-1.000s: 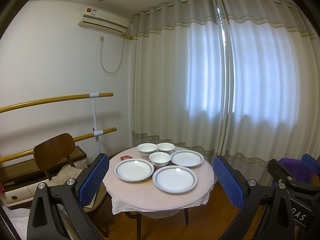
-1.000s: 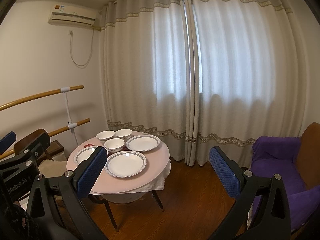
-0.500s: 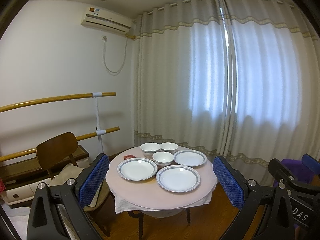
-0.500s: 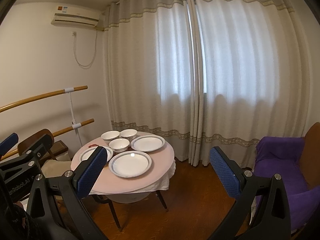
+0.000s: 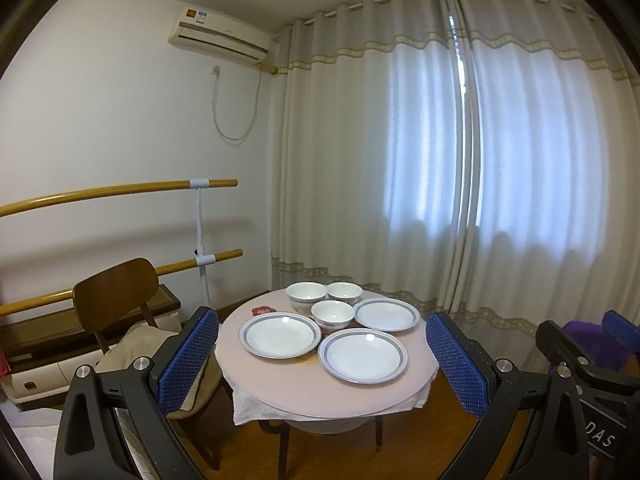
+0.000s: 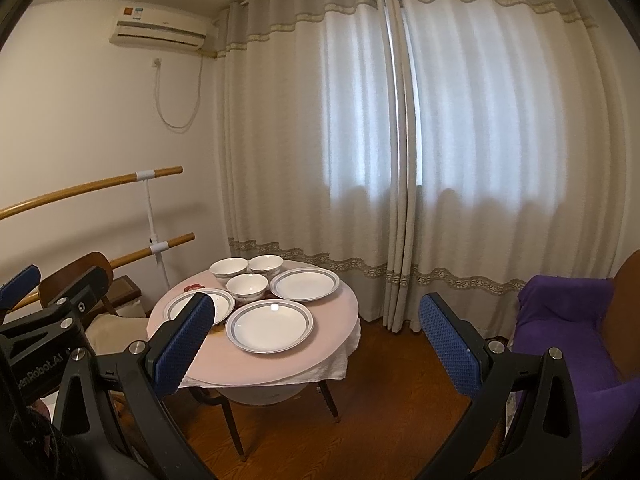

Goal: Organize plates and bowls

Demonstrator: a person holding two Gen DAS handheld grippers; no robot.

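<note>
Left gripper (image 5: 322, 354) is held with jaws spread wide, nothing between the blue pads; right gripper (image 6: 316, 342) likewise spread and empty. Both are kept well short of the round table (image 5: 280, 390), which is covered in pink over a white cloth.

On the table top, as seen in the left wrist view: three blue-rimmed plates — one at 9 o'clock (image 5: 280, 335), one at 6 o'clock (image 5: 363, 355), one at 2 o'clock (image 5: 386, 314). Three white bowls are noted: centre (image 5: 333, 316), 11 o'clock (image 5: 307, 296), 12 o'clock (image 5: 345, 293). A small red item (image 5: 264, 310) lies at 10 o'clock, its print unreadable.

Writing: "DAS" is read on the right gripper body in the left wrist view; "enRobot.AI" on the left gripper body in the right wrist view. Air conditioner (image 5: 222, 38) stickers are too small to read. A wooden chair (image 5: 114, 292) stands left of the table.
</note>
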